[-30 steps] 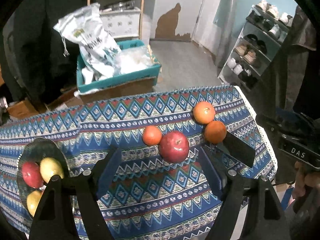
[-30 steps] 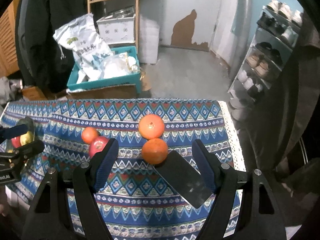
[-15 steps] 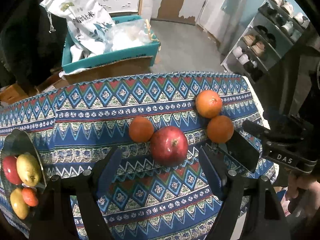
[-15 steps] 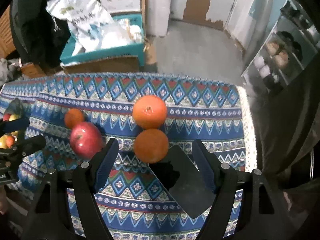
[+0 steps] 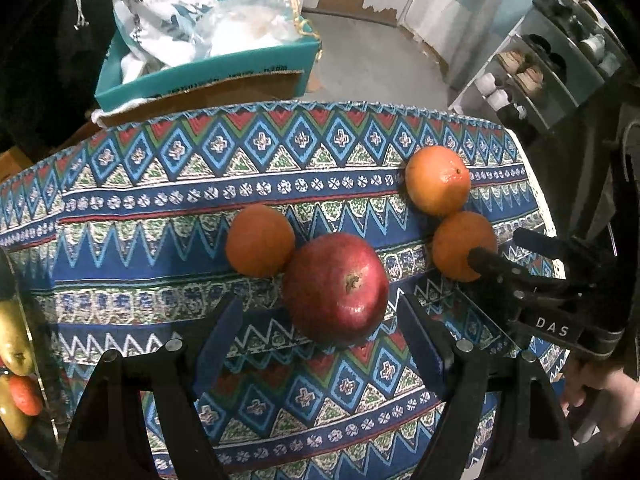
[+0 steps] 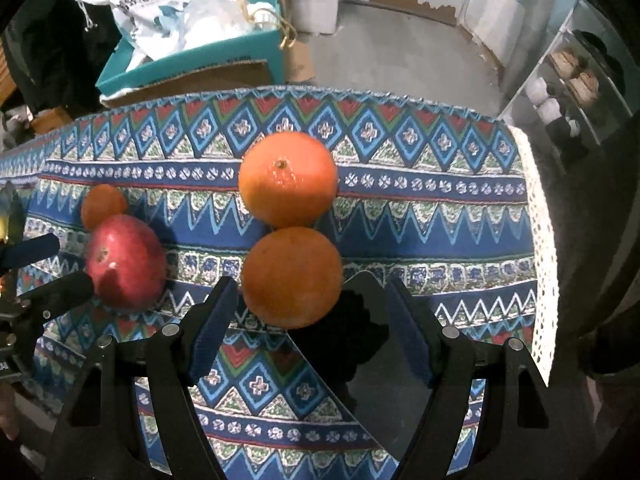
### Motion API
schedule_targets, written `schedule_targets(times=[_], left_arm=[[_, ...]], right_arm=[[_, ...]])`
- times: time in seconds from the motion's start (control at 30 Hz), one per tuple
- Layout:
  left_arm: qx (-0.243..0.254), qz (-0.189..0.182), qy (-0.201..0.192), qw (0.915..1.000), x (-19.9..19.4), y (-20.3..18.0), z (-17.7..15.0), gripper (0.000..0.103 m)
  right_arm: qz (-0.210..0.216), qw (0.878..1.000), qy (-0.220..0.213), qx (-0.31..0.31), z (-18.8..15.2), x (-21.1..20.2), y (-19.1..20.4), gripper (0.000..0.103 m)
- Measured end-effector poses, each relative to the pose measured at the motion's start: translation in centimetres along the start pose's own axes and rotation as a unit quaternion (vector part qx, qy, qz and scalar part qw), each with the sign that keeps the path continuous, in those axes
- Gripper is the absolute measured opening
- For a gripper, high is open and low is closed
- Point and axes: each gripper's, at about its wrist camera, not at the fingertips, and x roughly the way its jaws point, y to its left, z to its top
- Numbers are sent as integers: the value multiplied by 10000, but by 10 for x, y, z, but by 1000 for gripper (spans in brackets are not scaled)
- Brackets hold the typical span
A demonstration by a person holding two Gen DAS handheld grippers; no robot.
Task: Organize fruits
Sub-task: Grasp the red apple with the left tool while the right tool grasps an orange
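A red pomegranate [image 5: 335, 286] lies on the patterned tablecloth [image 5: 168, 184], touching a small orange [image 5: 259, 239]. My left gripper [image 5: 320, 332] is open, just short of the pomegranate. Two more oranges lie to the right: a far one [image 6: 288, 178] and a near one [image 6: 292, 276]. My right gripper [image 6: 310, 320] is open, its fingers on either side of the near orange's front. A dark plate [image 6: 384, 360] lies under it. The pomegranate also shows in the right wrist view [image 6: 125, 262].
A mirror-like plate [image 5: 20, 360] with pears and small red fruit sits at the table's left edge. Behind the table stand a teal box [image 5: 208, 68] with bags and a shoe rack [image 5: 552, 64] at the right. The cloth's lace edge [image 6: 540, 240] marks the right side.
Both grippers have moved forward and down toward the fruit. The pomegranate and the near orange now sit close to the open fingers. No fruit has moved.
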Motion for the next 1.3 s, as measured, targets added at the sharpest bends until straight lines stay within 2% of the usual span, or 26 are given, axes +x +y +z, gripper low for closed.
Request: schedule_targets(times=[0.47, 0.6, 0.77, 1.0, 1.3], left_arm=[[-128, -65, 342, 9993, 40, -4, 1, 81], [-53, -72, 331, 9994, 45, -5, 3, 80], [-44, -212, 432, 9988, 53, -4, 4, 72], [176, -89, 359, 9992, 53, -14, 0, 72], [359, -53, 25, 9993, 24, -17, -15, 72]], right_arm=[[273, 9992, 286, -69, 8, 36, 5, 76], [379, 9987, 352, -12, 11, 41, 5, 69], [413, 9984, 382, -4, 13, 48, 9, 65], [301, 9991, 291, -47, 6, 44, 11, 63], [211, 9997, 28, 144, -2, 18, 11, 63]])
